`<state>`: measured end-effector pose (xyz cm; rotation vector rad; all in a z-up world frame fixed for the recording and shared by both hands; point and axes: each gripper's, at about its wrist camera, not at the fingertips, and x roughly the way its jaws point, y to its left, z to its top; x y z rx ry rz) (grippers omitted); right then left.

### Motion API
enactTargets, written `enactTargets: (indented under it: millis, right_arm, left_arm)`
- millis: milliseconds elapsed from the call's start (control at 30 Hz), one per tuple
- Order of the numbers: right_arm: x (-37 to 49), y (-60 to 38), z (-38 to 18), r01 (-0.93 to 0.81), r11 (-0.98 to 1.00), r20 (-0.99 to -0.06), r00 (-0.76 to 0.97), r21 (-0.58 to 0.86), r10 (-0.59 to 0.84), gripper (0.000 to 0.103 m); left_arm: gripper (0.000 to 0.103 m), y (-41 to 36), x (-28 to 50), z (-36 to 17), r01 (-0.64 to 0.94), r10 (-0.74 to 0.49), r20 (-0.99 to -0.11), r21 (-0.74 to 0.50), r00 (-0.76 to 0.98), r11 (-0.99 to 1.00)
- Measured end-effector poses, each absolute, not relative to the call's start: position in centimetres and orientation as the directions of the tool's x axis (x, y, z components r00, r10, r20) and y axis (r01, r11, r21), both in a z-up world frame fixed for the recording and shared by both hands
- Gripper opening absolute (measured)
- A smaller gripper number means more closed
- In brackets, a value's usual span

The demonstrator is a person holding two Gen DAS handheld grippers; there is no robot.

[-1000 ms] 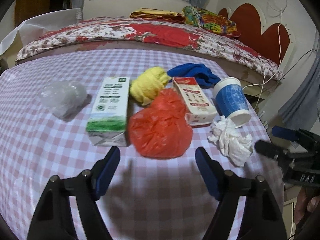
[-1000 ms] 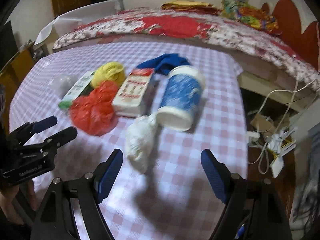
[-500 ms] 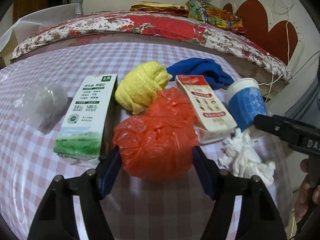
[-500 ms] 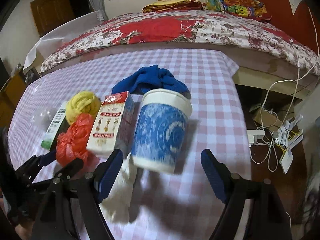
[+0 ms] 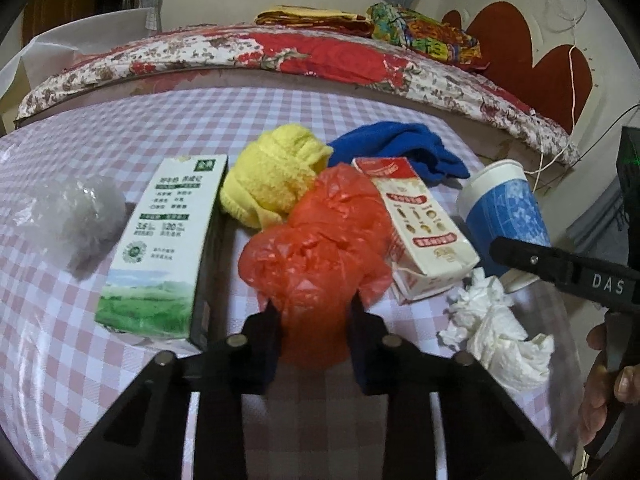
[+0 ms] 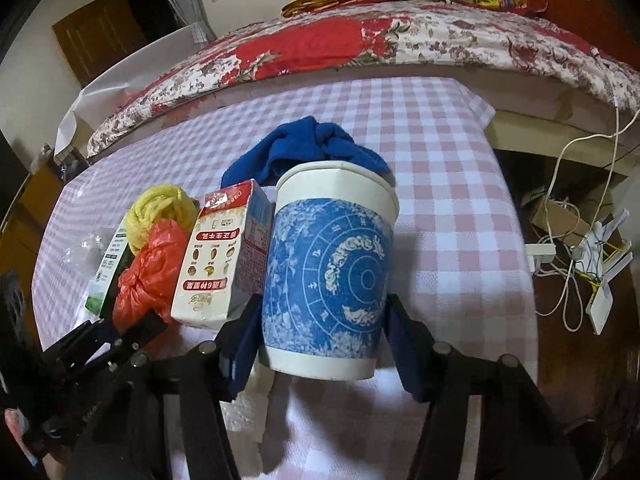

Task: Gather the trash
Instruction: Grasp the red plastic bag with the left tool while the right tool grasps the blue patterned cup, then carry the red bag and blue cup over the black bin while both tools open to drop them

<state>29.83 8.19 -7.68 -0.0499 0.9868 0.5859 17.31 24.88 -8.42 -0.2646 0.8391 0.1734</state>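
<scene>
A crumpled red plastic bag (image 5: 316, 248) lies mid-table, and my left gripper (image 5: 316, 312) is shut on its near end. A blue-and-white paper cup (image 6: 328, 264) lies on its side with its base toward me. My right gripper (image 6: 322, 328) is closing on it, and both pads touch its sides near the base. A wad of white tissue (image 5: 496, 332) lies just in front of the cup, partly under my right gripper. Also here are a red-and-white carton (image 5: 416, 224), a green-and-white carton (image 5: 164, 248) and a clear plastic wad (image 5: 76, 220).
A yellow cloth (image 5: 272, 176) and a blue cloth (image 5: 400, 148) lie behind the trash on the pink checked table (image 5: 120, 128). A bed (image 5: 320, 52) runs along the far side. Cables and a power strip (image 6: 580, 248) lie on the floor past the table's right edge.
My left gripper moved forward and its jaws closed on the red bag. My right gripper moved forward from the tissue to the cup, and its jaws narrowed around it.
</scene>
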Motion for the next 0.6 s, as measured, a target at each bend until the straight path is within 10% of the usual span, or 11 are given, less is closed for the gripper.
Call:
enactTargets:
  millis: [600]
  right_arm:
    - [24.2, 1.6, -3.8, -0.464, 0.87, -0.759, 0.503, 0.167, 0.414, 0.061]
  left_arm:
    - [0.028, 22.2, 13.2, -5.5, -0.213, 0.038, -0.722, -0.153, 0.691, 0.965]
